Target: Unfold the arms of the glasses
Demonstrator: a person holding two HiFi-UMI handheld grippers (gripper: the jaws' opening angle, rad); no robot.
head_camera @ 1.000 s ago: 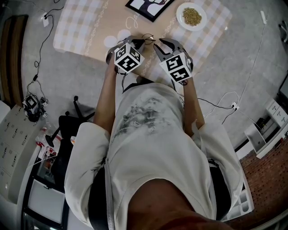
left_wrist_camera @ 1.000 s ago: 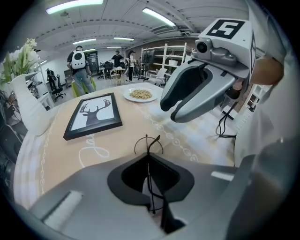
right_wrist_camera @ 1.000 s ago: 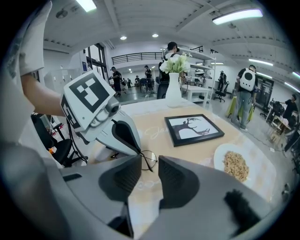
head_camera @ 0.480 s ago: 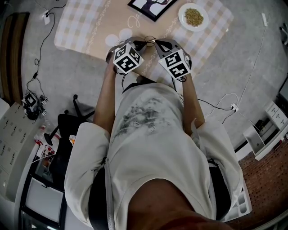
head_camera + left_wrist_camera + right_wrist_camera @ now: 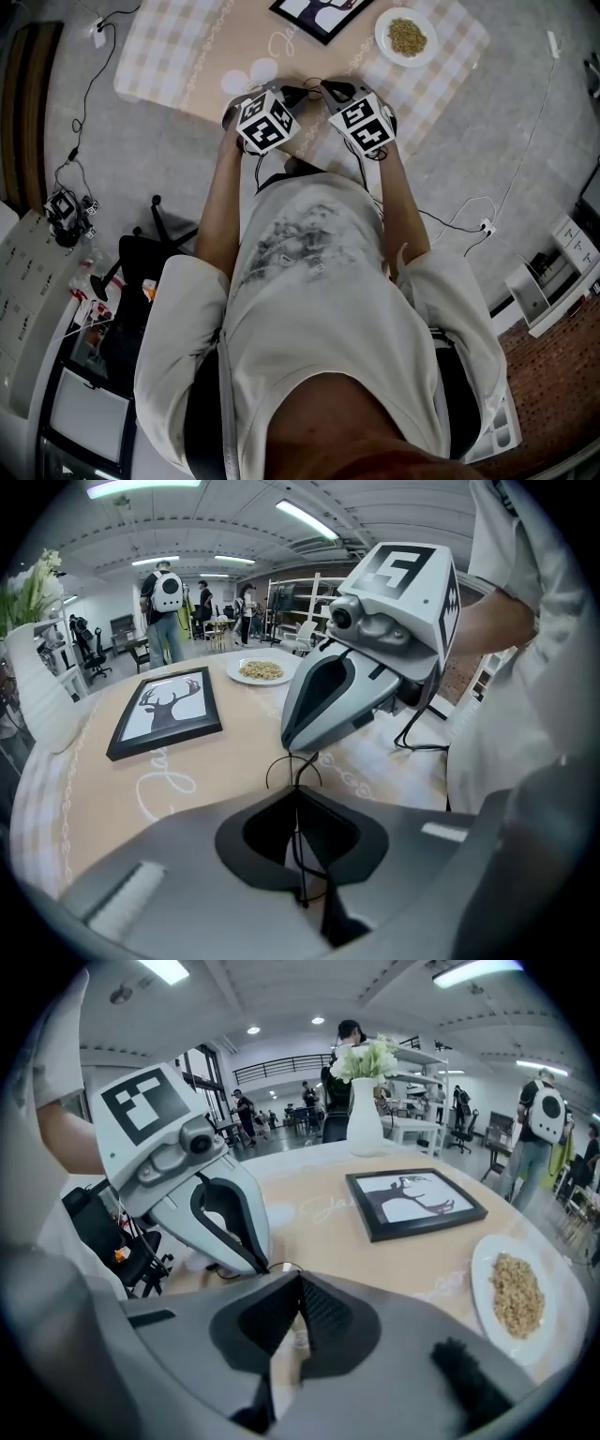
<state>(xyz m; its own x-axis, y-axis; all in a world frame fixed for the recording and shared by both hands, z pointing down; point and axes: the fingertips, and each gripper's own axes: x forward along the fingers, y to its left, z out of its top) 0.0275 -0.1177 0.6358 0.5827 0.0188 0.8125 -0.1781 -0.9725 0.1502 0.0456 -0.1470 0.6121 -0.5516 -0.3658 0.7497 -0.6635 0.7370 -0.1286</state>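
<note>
The glasses (image 5: 310, 82) are thin black wire frames at the near edge of the table (image 5: 187, 56), between my two grippers. In the left gripper view their rims (image 5: 293, 767) show just past the jaws, and a thin wire runs through the closed left gripper (image 5: 298, 797). That gripper is shut on the frame. The right gripper (image 5: 299, 1281) is also shut, its tip meeting the glasses wire (image 5: 280, 1267) from the other side. In the head view the left gripper (image 5: 296, 93) and right gripper (image 5: 327, 89) almost touch tip to tip.
A framed deer picture (image 5: 314, 13) lies further back on the table, with a plate of food (image 5: 406, 36) to its right. A white vase with flowers (image 5: 364, 1110) stands behind. Cables (image 5: 469, 211) and a chair (image 5: 155, 253) are on the floor around the person.
The right gripper's jaws stood spread apart a second ago and are now closed at the glasses. It has also shifted slightly left and toward the table. The left gripper has hardly moved.
</note>
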